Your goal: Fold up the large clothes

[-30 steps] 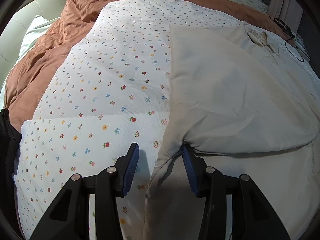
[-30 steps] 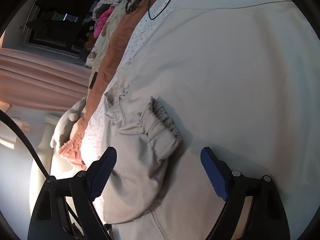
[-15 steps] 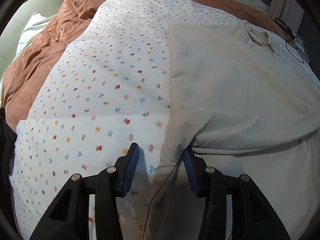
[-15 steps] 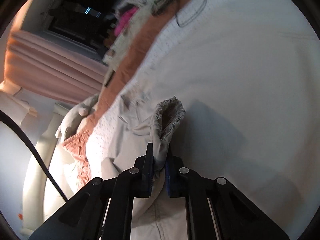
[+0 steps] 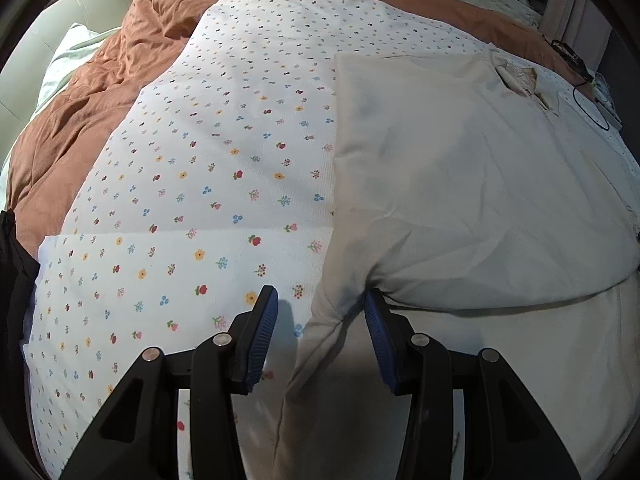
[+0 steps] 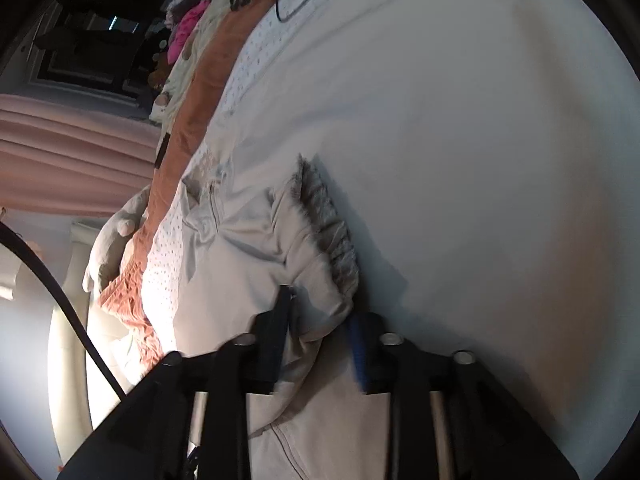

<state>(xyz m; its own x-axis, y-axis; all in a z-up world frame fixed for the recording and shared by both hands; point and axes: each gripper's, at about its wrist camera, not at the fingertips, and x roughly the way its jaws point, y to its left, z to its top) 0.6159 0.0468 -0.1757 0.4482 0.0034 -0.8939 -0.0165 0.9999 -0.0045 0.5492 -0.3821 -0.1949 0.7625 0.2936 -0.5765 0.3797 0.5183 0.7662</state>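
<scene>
Flowery sheet (image 5: 224, 168) covers the bed, and the cream jacket (image 5: 460, 184) lies flat on it. A fold of the jacket sits between the left gripper (image 5: 318, 312) jaws, half open, one pad touching it. Its sleeve (image 6: 320, 248) points away from the right gripper (image 6: 320, 312); those jaws are opening, the cuff between them.

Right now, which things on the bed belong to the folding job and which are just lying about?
Belongs to the job:
- cream garment
- its ribbed sleeve cuff, between the opening jaws of the right gripper
- left gripper, at the garment's edge

Lying about:
- floral sheet
- rust comforter
- black cable
- pink clothing
</scene>
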